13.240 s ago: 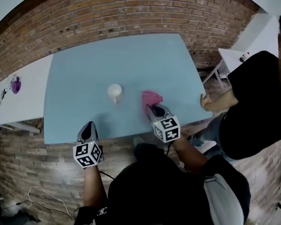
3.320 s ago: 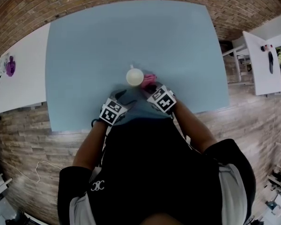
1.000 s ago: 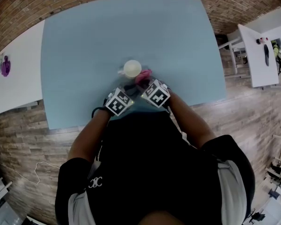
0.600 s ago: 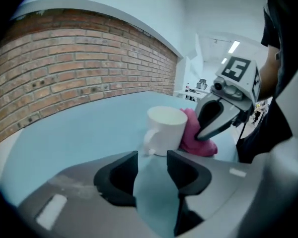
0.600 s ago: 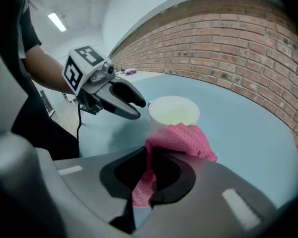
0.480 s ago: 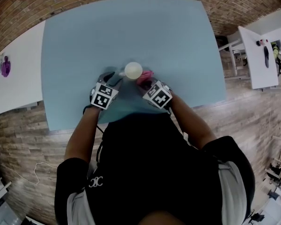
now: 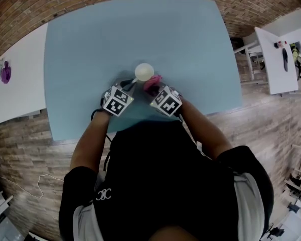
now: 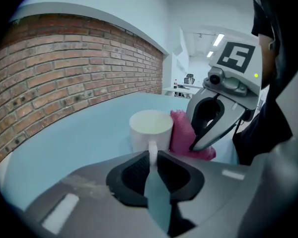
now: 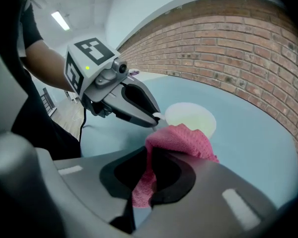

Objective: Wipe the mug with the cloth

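White mug [image 7: 144, 71] upright; pink cloth [image 7: 153, 83] bunched just beside it, R side

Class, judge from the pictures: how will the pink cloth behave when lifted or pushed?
Probably floppy: the cloth bunches and folds where the right gripper pinches it. Likely light, and unlikely to slip, given its nubbly weave.

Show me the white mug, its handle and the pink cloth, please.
White ceramic mug [image 8: 139, 139]: left gripper view, on its side wall.
Mug handle [image 8: 152, 152]: left gripper view, on the handle's outer edge.
Pink textured cloth [image 9: 184, 139]: right gripper view, on the bunched top fold.
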Available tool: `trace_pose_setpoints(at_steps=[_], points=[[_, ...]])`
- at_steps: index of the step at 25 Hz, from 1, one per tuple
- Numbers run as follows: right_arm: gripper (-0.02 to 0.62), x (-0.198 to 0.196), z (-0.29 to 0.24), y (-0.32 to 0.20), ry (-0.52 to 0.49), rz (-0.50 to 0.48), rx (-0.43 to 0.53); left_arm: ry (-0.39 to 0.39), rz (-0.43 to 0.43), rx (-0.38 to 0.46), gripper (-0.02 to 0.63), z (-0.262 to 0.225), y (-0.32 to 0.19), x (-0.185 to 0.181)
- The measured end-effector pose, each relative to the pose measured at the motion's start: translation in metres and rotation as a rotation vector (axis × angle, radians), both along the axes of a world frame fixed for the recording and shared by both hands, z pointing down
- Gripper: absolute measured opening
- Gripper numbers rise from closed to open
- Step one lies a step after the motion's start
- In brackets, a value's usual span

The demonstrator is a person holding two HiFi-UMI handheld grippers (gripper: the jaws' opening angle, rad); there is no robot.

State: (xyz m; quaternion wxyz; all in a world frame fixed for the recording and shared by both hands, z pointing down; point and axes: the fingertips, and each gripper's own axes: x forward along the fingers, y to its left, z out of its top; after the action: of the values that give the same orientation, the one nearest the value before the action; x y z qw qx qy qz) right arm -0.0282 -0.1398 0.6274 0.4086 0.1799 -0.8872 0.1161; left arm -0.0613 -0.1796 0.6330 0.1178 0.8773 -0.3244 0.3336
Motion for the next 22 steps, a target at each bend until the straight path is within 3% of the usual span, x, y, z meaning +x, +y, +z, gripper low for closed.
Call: trace_pose_setpoints(at_steps=[7,10,15,19,22], points=[[0.037,-0.022,0.009,0.007,0.081,-0.115,0.054,0.012,0.017,-0.045,0.049,0.0,0.007,0.011],[0.037,-0.022,0.015,0.005,0.103,-0.092,0.03,0.026,0.023,-0.06,0.048,-0.002,0.009,0.012],[0.037,-0.011,0.029,-0.006,0.063,0.078,-0.084,0.063,0.032,-0.085,0.046,-0.003,0.012,0.014],[0.037,0.011,0.038,-0.028,-0.016,0.29,-0.171,0.067,0.019,-0.094,0.046,-0.004,0.011,0.014],[0.038,0.04,0.033,-0.046,-0.014,0.467,-0.183,0.078,0.014,-0.1,0.046,-0.003,0.01,0.013]])
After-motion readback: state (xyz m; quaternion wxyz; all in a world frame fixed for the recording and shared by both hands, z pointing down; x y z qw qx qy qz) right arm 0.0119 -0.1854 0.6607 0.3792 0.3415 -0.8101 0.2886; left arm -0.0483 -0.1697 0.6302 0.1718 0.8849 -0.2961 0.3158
